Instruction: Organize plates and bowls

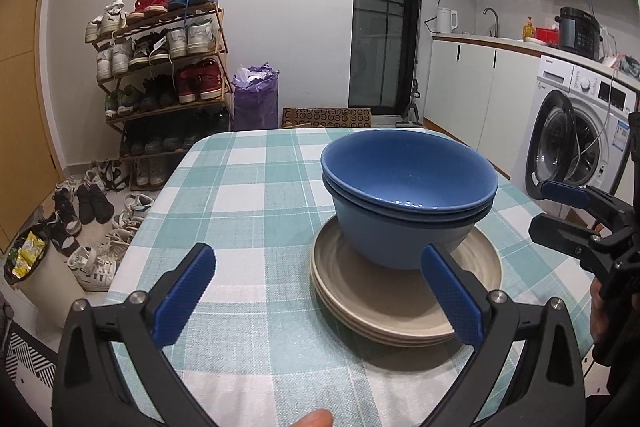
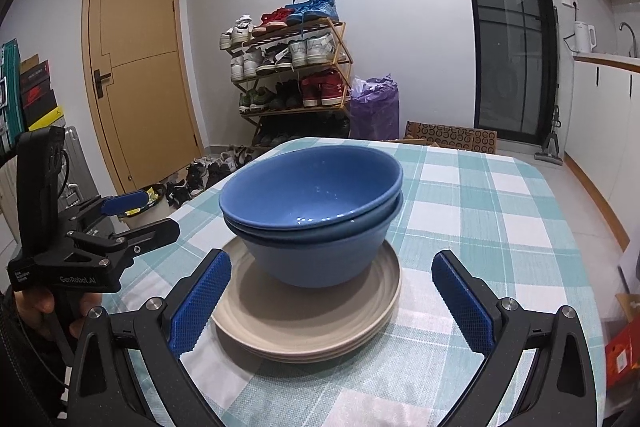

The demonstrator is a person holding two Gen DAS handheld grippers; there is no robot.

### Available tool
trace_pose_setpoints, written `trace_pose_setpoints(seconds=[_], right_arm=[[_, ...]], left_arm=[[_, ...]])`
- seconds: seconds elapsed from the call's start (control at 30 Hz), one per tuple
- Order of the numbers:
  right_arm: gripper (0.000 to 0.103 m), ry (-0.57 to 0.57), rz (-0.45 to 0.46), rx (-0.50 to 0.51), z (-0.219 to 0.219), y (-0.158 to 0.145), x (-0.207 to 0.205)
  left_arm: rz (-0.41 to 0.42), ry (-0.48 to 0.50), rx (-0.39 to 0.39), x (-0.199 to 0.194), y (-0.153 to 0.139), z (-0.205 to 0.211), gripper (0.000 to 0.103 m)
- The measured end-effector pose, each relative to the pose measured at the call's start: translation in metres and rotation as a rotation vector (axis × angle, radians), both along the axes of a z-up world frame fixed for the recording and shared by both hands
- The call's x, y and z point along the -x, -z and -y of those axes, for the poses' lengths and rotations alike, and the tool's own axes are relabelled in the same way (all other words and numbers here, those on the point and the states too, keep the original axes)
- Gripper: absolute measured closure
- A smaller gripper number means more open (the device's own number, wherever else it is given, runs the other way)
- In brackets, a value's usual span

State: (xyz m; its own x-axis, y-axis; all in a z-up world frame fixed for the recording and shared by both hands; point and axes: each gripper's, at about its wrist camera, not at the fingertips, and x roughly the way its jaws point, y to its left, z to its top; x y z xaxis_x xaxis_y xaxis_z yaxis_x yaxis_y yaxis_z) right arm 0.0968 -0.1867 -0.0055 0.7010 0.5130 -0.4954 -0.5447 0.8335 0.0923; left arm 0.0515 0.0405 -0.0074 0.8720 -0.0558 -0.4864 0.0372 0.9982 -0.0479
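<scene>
- Centrally on the checked tablecloth (image 1: 248,195), two nested blue bowls (image 1: 408,187) sit atop stacked beige plates (image 1: 384,311).
- Left gripper (image 1: 320,291): spread wide, empty.
- Right gripper (image 2: 332,299): likewise spread, holding nothing.

Ahead of my blue-padded black jaws: blue bowls (image 1: 408,187), beige ridged plates (image 1: 384,311), surface (image 1: 248,211) checked teal and white.

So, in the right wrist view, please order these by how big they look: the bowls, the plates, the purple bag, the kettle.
1. Plates, widest.
2. Bowls, nearly as wide and taller, so these two are close.
3. Purple bag.
4. Kettle.
The bag and kettle stand far away, so their true size is unsure.
</scene>
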Motion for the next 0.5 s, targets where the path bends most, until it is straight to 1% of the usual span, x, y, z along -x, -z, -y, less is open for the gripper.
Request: trace_pose_setpoints(seconds=[0.1, 0.23, 0.33, 0.5], right_arm=[[0.001, 0.005, -0.002, -0.013, 0.004, 0.005, 0.003], [0.001, 0.004, -0.003, -0.018, 0.007, 0.01, 0.004], [0.001, 0.004, 0.001, -0.027, 0.008, 0.012, 0.004], [0.001, 0.009, 0.009, -0.016, 0.009, 0.017, 0.005]], left_arm=[[0.008, 0.011, 0.004, 0.001, 0.001, 0.002, 0.0], [0.005, 0.018, -0.009, 0.001, 0.003, 0.007, 0.0], [0.026, 0.013, -0.02, 0.003, 0.004, 0.009, 0.0], [0.054, 0.022, -0.008, 0.006, 0.005, 0.009, 0.0]])
